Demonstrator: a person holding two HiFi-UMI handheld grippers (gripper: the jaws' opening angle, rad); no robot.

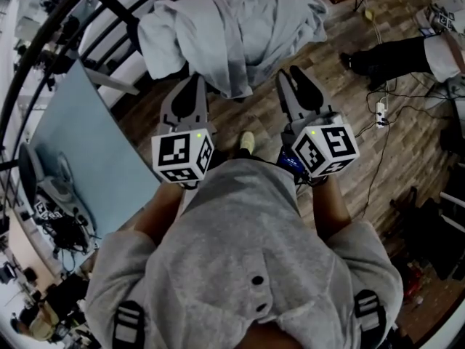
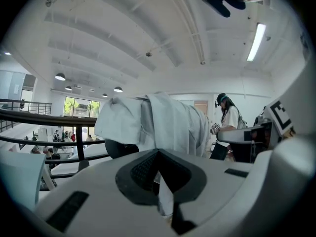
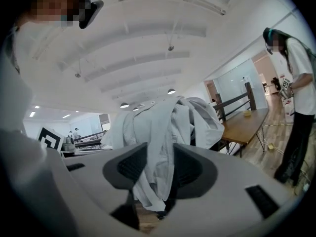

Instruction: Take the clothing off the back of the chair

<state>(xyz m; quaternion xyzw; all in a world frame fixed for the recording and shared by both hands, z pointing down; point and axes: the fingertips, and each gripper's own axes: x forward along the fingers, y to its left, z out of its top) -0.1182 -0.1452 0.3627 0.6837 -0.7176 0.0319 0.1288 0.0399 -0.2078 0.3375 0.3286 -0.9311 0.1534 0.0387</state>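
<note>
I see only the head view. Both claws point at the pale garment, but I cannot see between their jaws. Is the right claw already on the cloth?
Observer: Not clearly. In the right gripper view, the right claw has its jaws apart. The garment shows in the gap, but I see no firm pinch.
Operator: And the left claw?
Observer: In the left gripper view, the left claw has its jaw tips together, and the garment hangs beyond them.
Operator: Where is the chair? The cloth hides it from me.
Observer: The left gripper view shows the dark chair back under the garment's left edge.
</note>
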